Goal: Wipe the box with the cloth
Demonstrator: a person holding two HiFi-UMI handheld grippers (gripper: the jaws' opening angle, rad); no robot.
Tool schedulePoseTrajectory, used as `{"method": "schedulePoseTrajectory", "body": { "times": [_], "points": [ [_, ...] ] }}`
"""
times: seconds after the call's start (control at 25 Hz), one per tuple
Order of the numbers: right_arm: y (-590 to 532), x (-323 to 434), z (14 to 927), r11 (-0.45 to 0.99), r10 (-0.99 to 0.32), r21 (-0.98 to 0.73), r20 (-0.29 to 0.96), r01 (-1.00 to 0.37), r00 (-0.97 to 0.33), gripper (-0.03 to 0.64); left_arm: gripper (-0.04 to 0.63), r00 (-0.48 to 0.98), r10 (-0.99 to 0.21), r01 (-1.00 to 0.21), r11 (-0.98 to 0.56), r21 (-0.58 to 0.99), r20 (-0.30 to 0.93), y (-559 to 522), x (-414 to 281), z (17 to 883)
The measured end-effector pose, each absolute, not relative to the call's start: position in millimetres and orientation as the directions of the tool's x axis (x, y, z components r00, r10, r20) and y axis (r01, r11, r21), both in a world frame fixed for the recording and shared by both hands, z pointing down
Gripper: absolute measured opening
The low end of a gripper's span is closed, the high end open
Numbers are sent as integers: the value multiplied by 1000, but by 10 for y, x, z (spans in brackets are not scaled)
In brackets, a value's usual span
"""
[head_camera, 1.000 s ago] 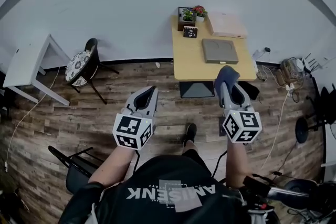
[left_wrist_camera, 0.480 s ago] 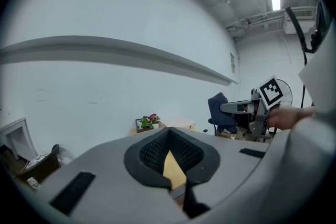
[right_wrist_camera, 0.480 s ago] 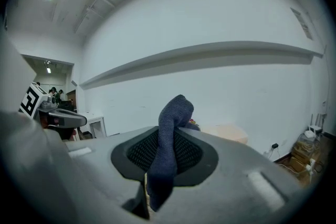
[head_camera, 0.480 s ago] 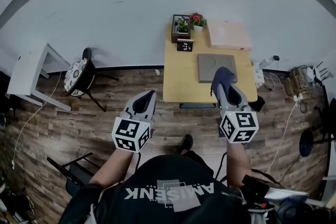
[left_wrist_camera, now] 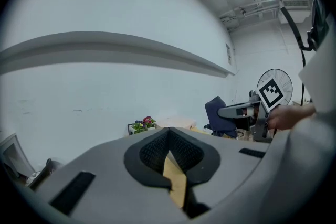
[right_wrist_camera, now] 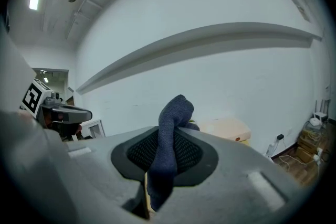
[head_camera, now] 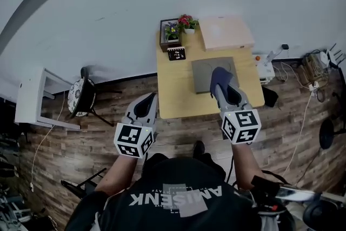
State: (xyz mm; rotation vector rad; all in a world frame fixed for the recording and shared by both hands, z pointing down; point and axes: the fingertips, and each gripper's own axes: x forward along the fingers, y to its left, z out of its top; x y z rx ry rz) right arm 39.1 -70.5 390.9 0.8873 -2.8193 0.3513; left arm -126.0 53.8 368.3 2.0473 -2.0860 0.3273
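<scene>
A flat grey box (head_camera: 210, 74) lies on the yellow table (head_camera: 175, 89), and a larger pale pink box (head_camera: 226, 33) sits behind it against the wall. My right gripper (head_camera: 219, 85) is shut on a dark blue cloth (head_camera: 220, 76), held in the air; in the head view it overlaps the grey box's near right part. In the right gripper view the cloth (right_wrist_camera: 170, 136) bulges up out of the shut jaws, with the pink box (right_wrist_camera: 227, 128) beyond. My left gripper (head_camera: 146, 103) hangs short of the table's left front edge, shut, with nothing in it.
Potted flowers in a dark frame (head_camera: 174, 30) and a small black sign (head_camera: 176, 53) stand at the table's back left. A chair (head_camera: 82, 97) and a white side table (head_camera: 31, 99) stand at the left. Cables and a power strip (head_camera: 266, 68) lie on the floor at the right.
The table has come closer and grown in the head view. The cloth in my right gripper now overlaps the grey box instead of the table's front edge. Both grippers stay shut.
</scene>
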Motion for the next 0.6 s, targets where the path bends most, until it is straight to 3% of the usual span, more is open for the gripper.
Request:
{"method": "schedulePoseTrajectory", "body": {
  "times": [0.6],
  "points": [
    [-1025,-970,4228,722,-595,-239,264,-650,-759,64,2,120,-943,-993,-120,18,309,66,-2482,3722]
  ]
}}
